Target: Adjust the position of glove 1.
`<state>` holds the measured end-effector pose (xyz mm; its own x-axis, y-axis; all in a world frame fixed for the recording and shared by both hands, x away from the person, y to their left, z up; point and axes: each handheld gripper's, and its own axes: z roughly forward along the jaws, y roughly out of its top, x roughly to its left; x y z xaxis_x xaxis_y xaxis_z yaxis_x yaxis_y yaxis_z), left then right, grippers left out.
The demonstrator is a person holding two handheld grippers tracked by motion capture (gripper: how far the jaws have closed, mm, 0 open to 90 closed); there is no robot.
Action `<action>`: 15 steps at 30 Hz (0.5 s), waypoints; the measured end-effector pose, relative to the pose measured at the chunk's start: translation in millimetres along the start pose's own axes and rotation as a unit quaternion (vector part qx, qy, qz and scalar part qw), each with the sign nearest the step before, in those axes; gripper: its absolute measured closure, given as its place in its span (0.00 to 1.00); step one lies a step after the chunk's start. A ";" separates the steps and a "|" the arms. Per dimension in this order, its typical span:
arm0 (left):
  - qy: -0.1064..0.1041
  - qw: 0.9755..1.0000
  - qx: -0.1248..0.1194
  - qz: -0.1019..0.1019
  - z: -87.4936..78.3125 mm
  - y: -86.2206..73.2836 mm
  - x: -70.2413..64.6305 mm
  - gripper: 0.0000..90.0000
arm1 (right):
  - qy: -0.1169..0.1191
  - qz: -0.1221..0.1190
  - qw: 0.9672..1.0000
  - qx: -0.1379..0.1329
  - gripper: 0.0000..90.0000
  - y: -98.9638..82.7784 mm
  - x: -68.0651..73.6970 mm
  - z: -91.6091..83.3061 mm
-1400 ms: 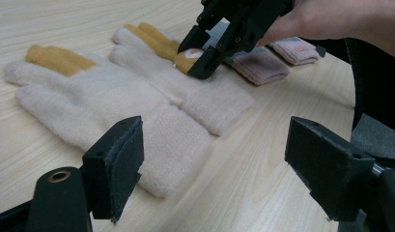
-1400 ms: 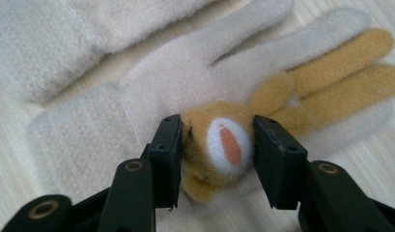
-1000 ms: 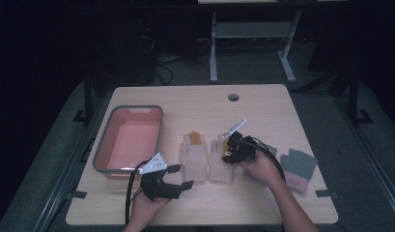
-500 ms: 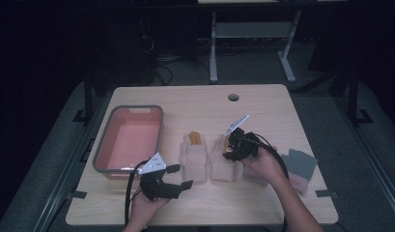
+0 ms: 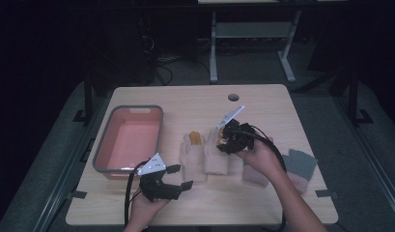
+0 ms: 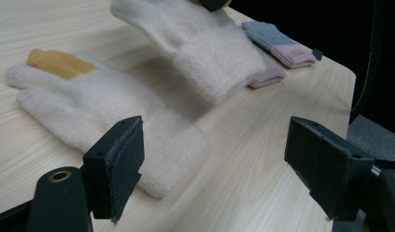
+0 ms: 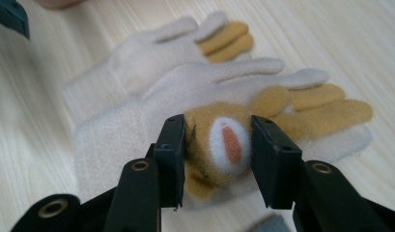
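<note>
Right now your right gripper is clamped about half-closed on the tan patch of one cream glove, the jaws pressing the padded bit with the white-and-orange spot from either side. In the high view that glove hangs off the table at its finger end, cuff toward you, its long axis running away from you; the left gripper view shows its cuff raised over the wood. The second cream glove lies flat just to its left, parallel, fingers away from you, yellow tips at the far end.

Your left gripper sits low near the front edge, jaws wide apart and holding nothing. The flat glove lies straight ahead of those jaws, cuff end nearest, so your left hand is the closer one for it. The red bin stands to the left of both gloves, just beyond your left gripper; the held glove lies to the right of it, with the flat glove between, so any carry there runs leftward over the flat one.

By count: two cream gloves, one lifted and one lying. One grey-and-pink pair of gloves lies at the right, partly under your right forearm, seemingly two. One bin, nothing visible inside.
</note>
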<state>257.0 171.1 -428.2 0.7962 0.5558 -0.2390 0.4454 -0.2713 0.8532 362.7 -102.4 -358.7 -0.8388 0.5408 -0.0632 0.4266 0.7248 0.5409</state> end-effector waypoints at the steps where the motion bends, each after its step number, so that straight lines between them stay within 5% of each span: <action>1: 0.000 1.000 0.000 0.000 0.0 0.0 0.0 0.24 | 0.000 0.000 1.000 0.000 0.65 0.0 0.0 0.0; 15: -0.001 1.000 -0.013 -0.011 -2.1 -0.7 -2.3 0.24 | 0.026 -0.034 0.999 -0.014 0.65 36.4 19.4 26.4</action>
<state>254.1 171.6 -427.2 0.7874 0.5594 -0.2589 0.4521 -0.2387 0.8594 370.8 -54.2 -362.4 -0.8827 0.4665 -0.0568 0.3589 0.7471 0.5595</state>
